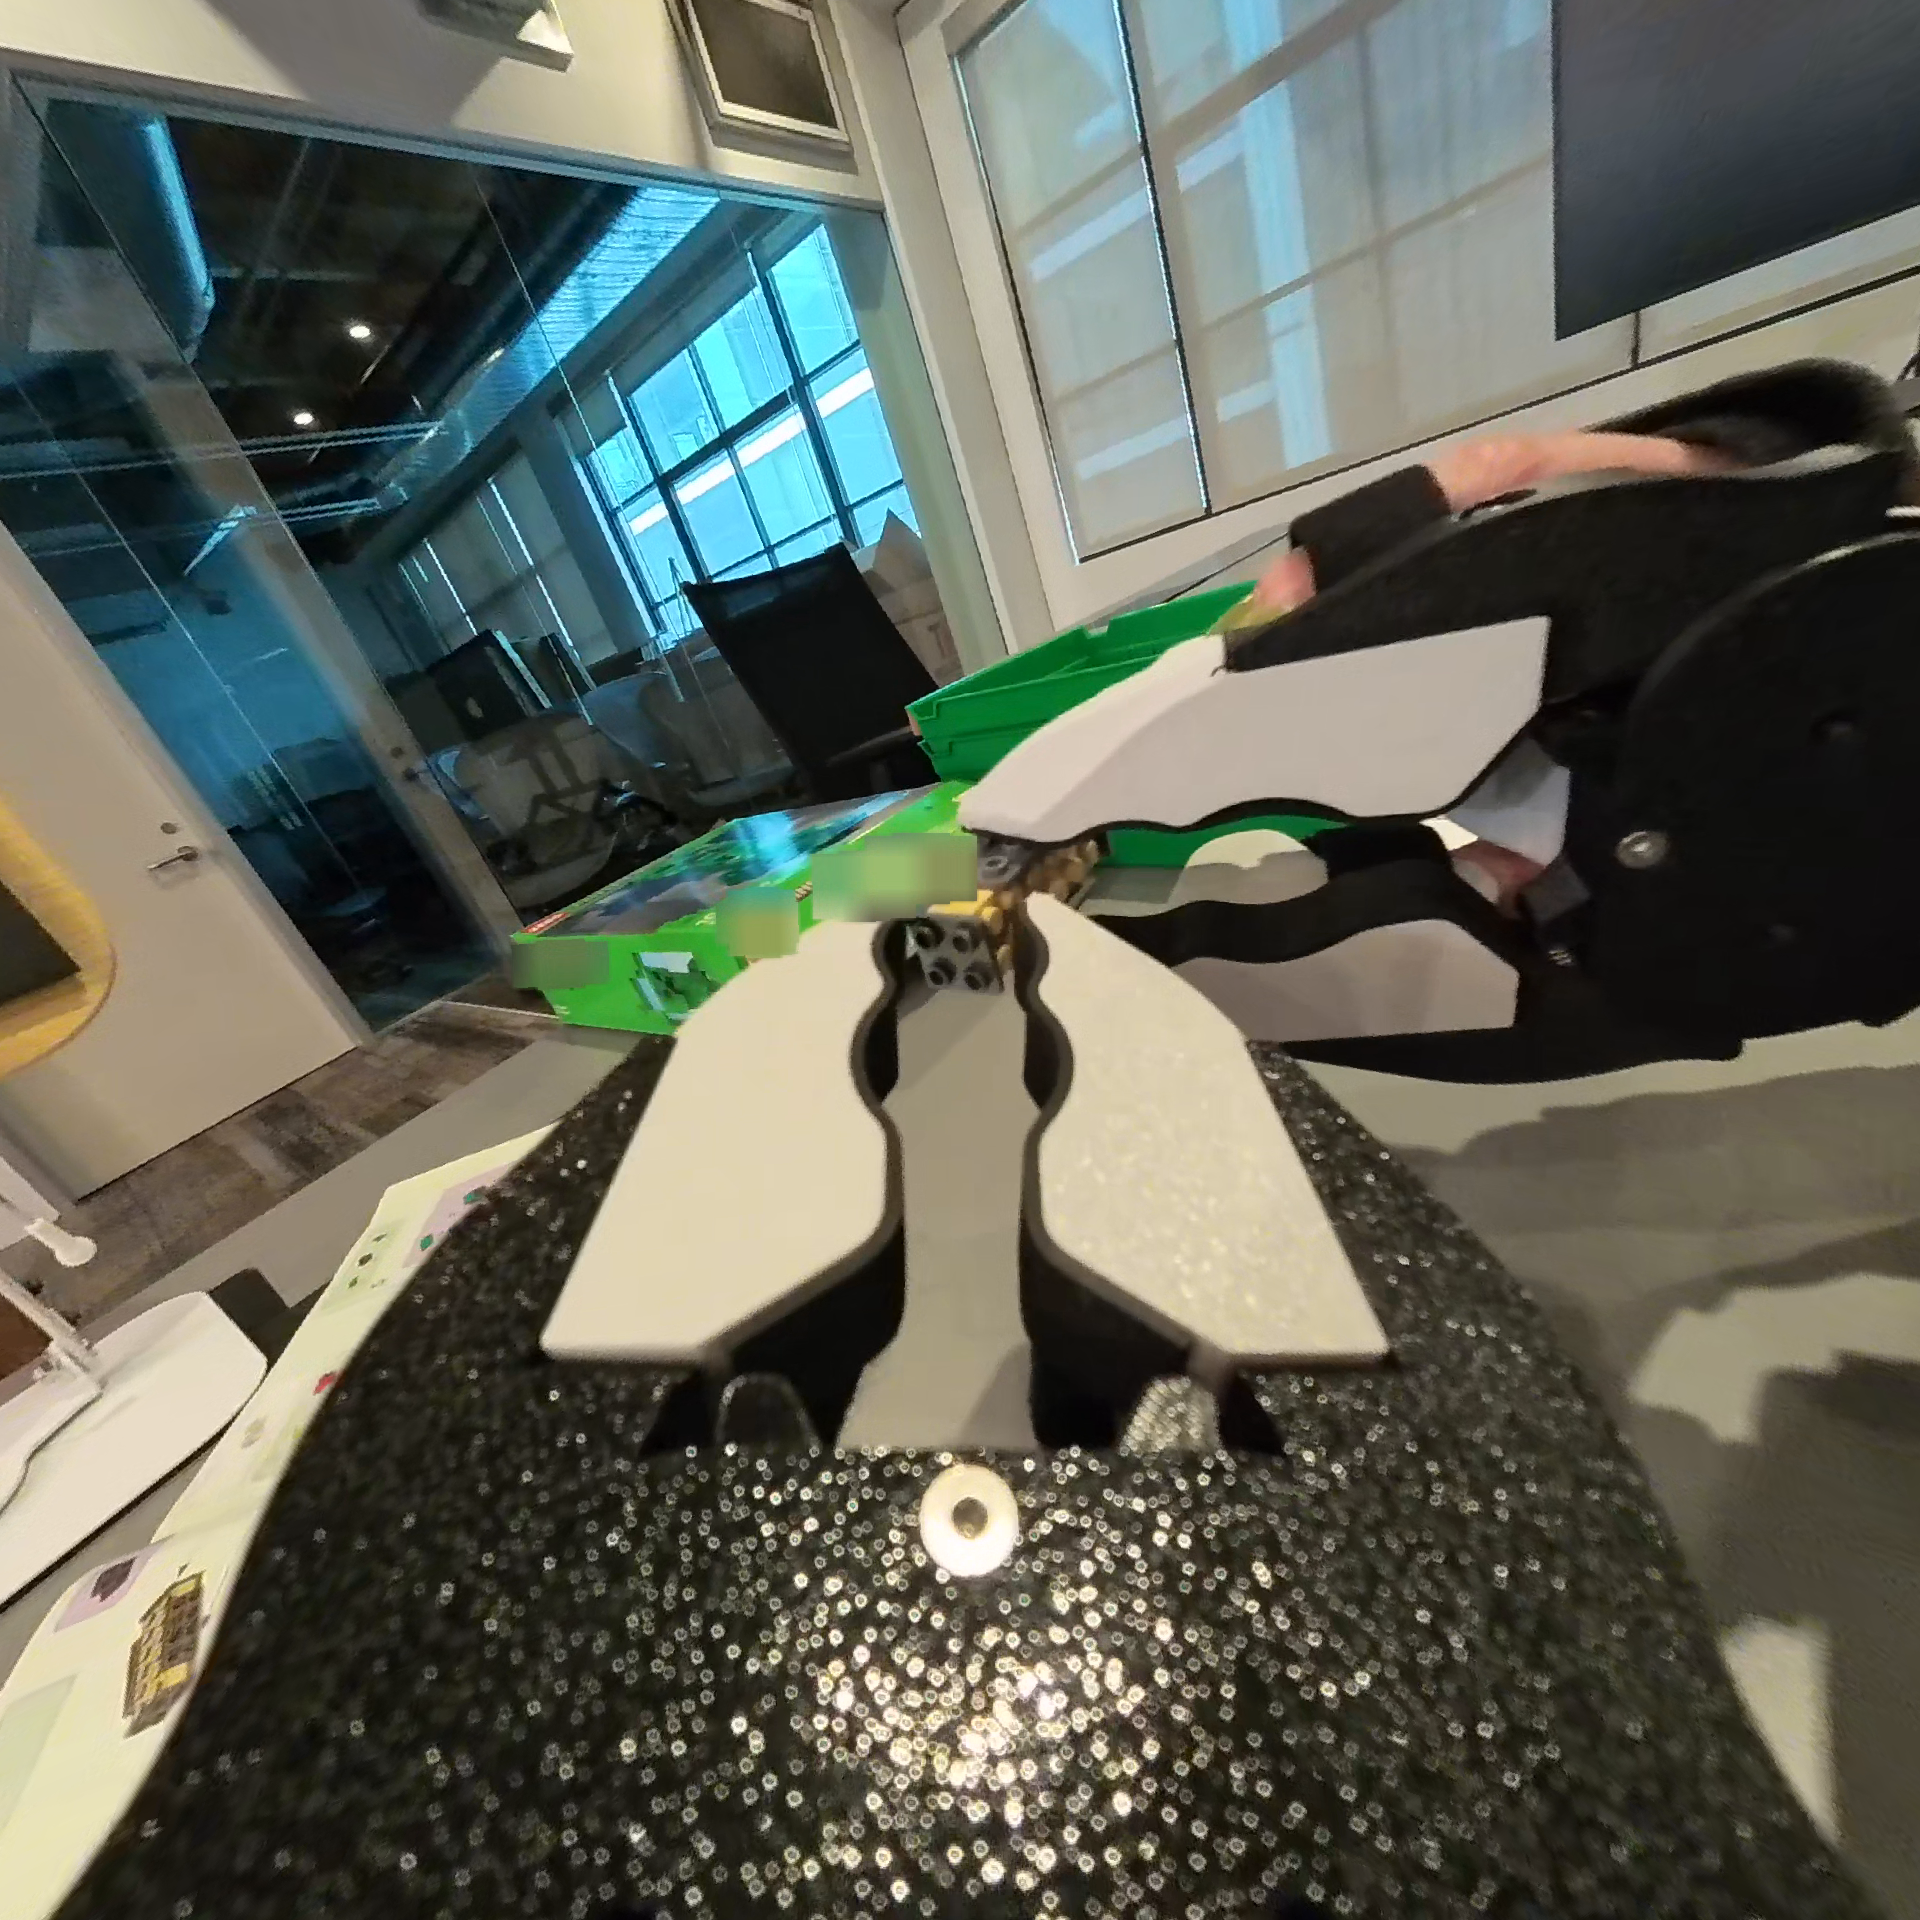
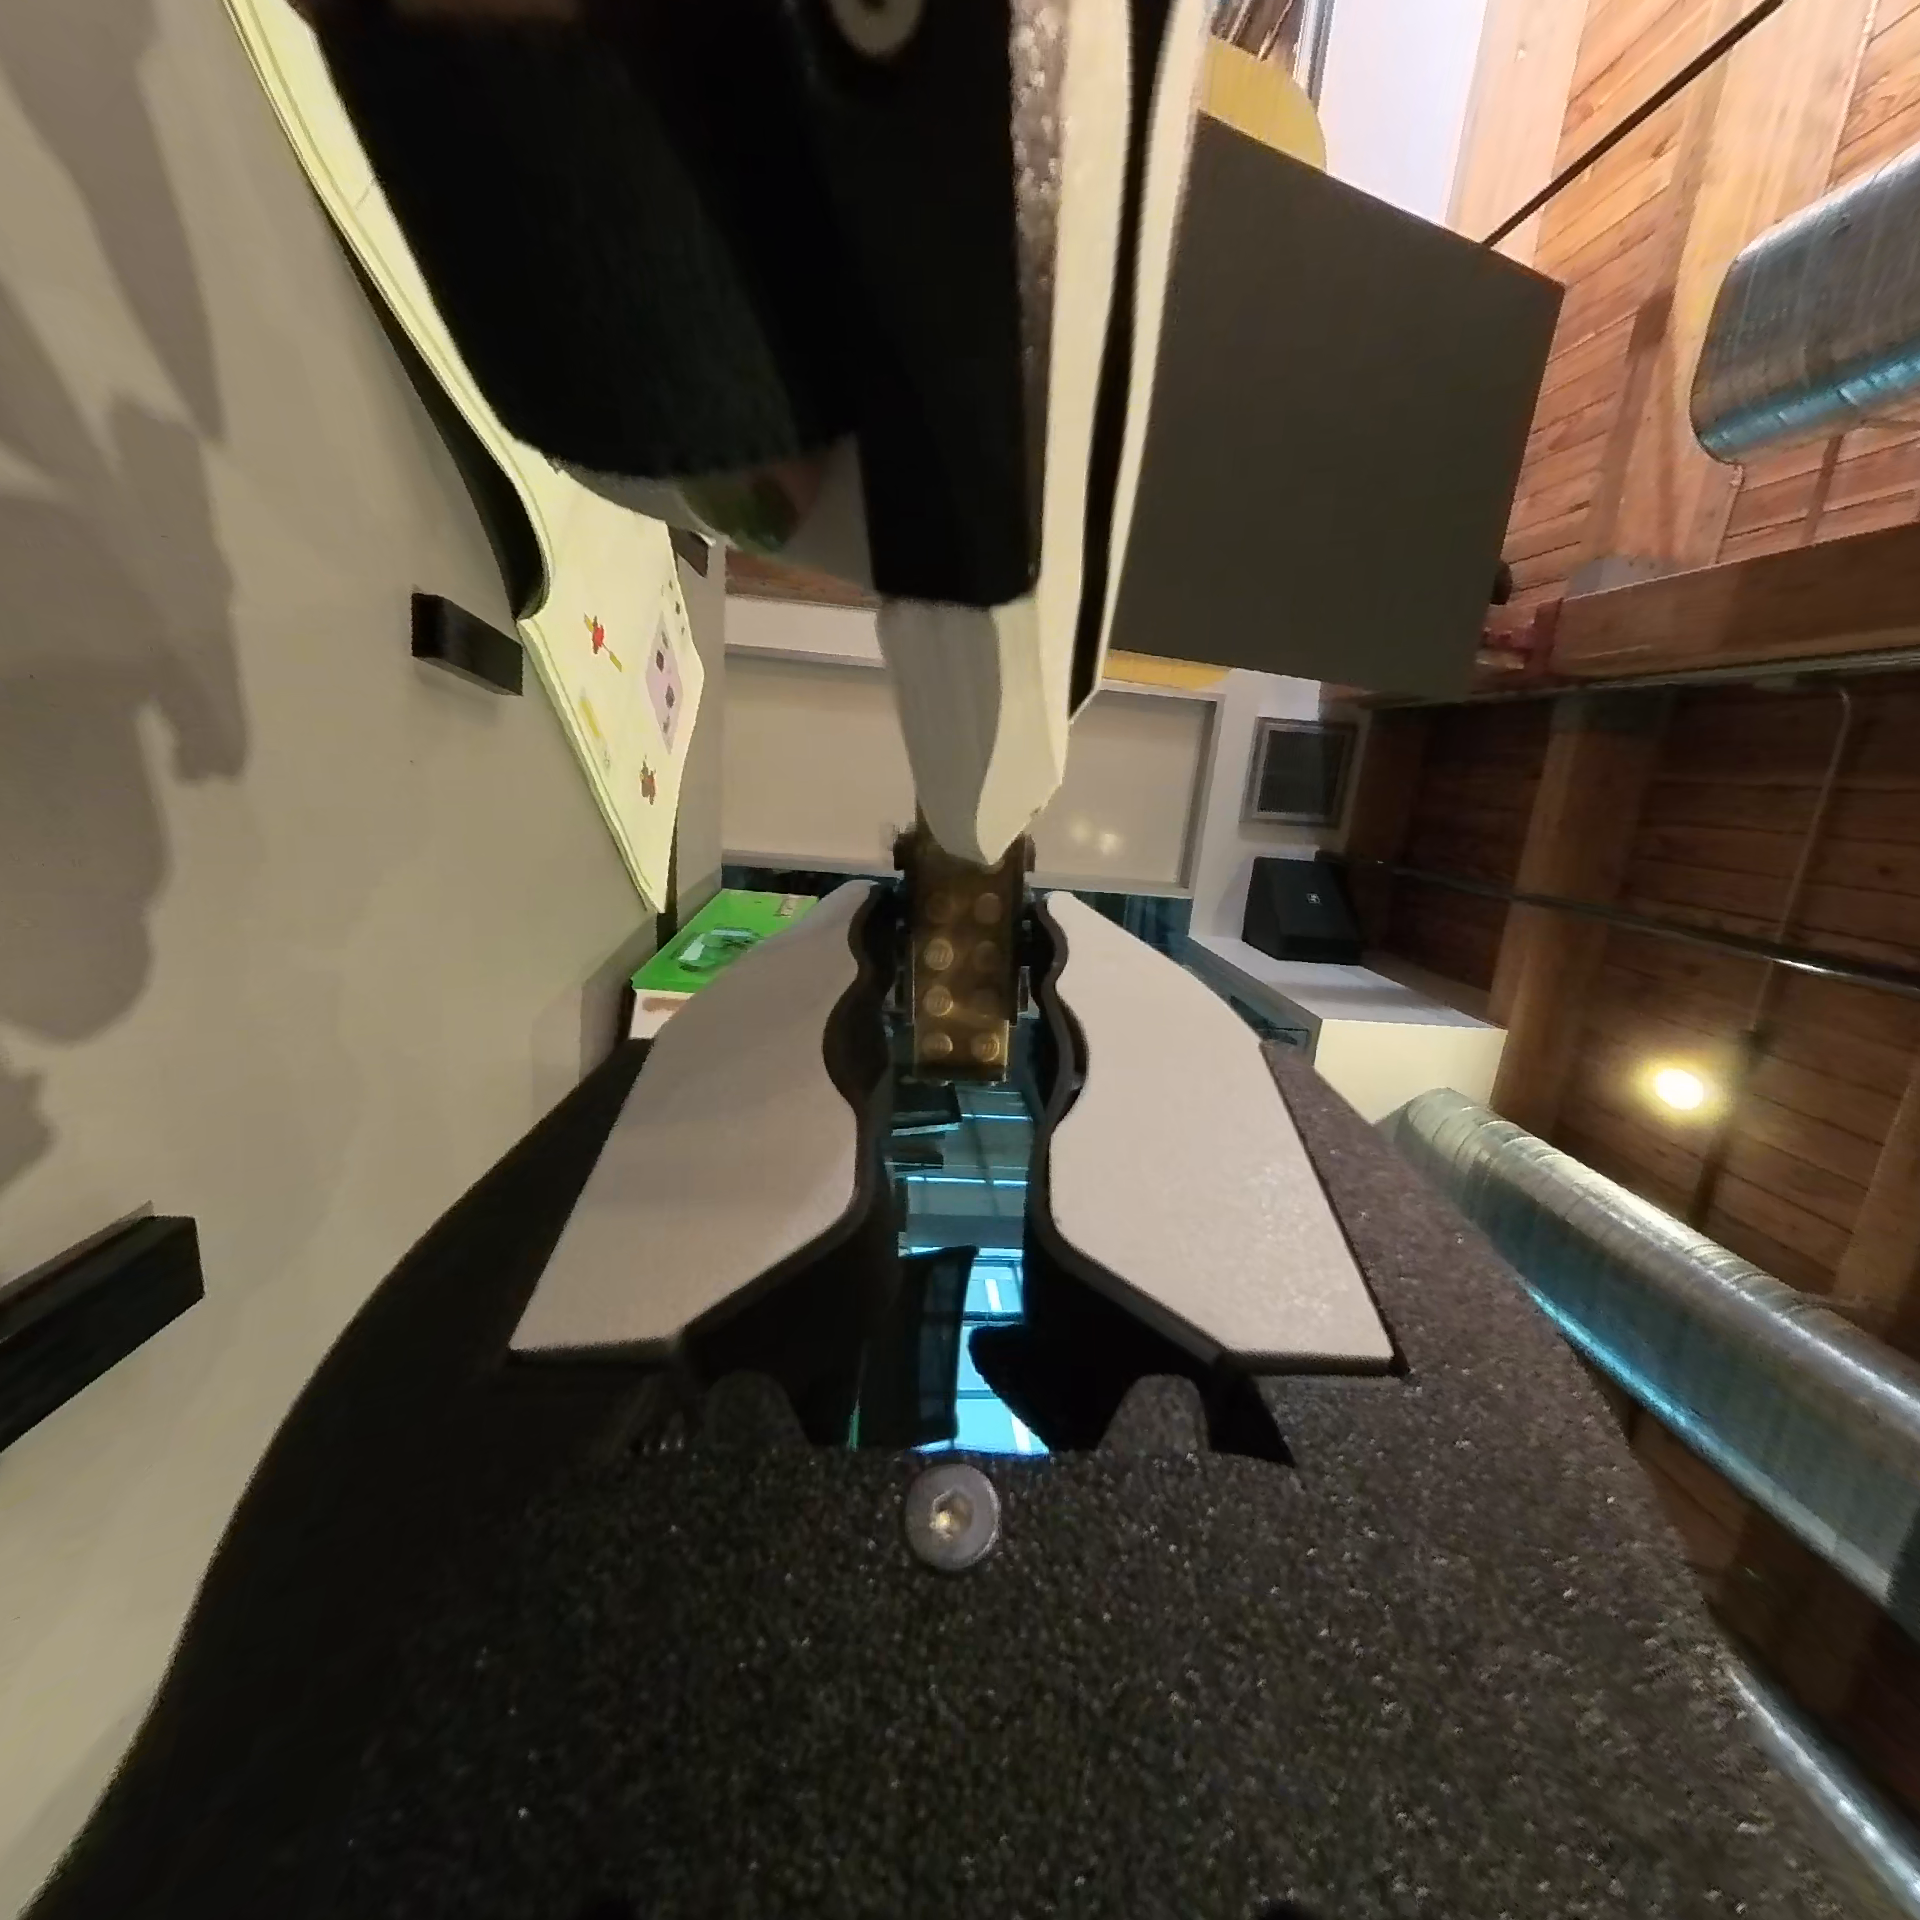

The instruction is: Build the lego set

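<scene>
While both grippers are up in the air over the grey table (image 1: 1558, 1195), the little lego assembly (image 1: 961, 951) is pinched between them, well off the surface. The left gripper (image 1: 956, 956) is clamped on the dark grey studded end, fingers squeezed in tight around it. The right gripper (image 2: 961, 966) comes in from the side, rolled over sideways, and it's clenched on the tan, gold-ish studded piece (image 2: 956, 987) of the same build. My guess is one side is just acting as a vise so the other can press or wiggle a brick into place, which is why it's held mid-air rather than flat on the table. The green lego box (image 1: 665, 935) and green trays (image 1: 1039, 707) sit further back on the table, near each other, and the instruction booklet (image 1: 343, 1351) lies open beside the left gripper, presumably so the person can glance at it. Can't tell if the bricks are fully seated yet.
</scene>
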Tool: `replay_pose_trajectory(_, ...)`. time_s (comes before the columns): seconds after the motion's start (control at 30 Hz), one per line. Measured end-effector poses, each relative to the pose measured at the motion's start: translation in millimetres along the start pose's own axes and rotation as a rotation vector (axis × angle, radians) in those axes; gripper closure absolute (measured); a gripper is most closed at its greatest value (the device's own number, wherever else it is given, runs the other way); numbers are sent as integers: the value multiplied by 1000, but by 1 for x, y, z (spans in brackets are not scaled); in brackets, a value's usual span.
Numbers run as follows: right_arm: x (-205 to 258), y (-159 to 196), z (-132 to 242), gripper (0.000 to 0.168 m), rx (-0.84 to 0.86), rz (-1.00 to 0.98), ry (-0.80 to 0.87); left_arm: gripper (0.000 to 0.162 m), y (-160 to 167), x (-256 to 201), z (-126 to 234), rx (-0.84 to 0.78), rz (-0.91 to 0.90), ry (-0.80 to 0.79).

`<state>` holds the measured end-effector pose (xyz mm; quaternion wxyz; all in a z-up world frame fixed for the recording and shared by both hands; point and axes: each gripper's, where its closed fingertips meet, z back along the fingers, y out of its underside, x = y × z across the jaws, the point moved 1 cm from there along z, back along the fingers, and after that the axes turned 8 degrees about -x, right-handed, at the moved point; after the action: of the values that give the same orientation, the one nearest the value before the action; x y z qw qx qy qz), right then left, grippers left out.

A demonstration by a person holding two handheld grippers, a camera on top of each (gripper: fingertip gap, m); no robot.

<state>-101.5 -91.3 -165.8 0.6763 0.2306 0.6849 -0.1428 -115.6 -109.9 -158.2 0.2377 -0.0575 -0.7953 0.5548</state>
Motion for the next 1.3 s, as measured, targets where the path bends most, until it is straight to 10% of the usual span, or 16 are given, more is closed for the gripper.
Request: replay_pose_trajectory(1.3, -5, -4, 3, 144, -45, 52, 0, 146, -2, -2, 3, -36, 27, 72)
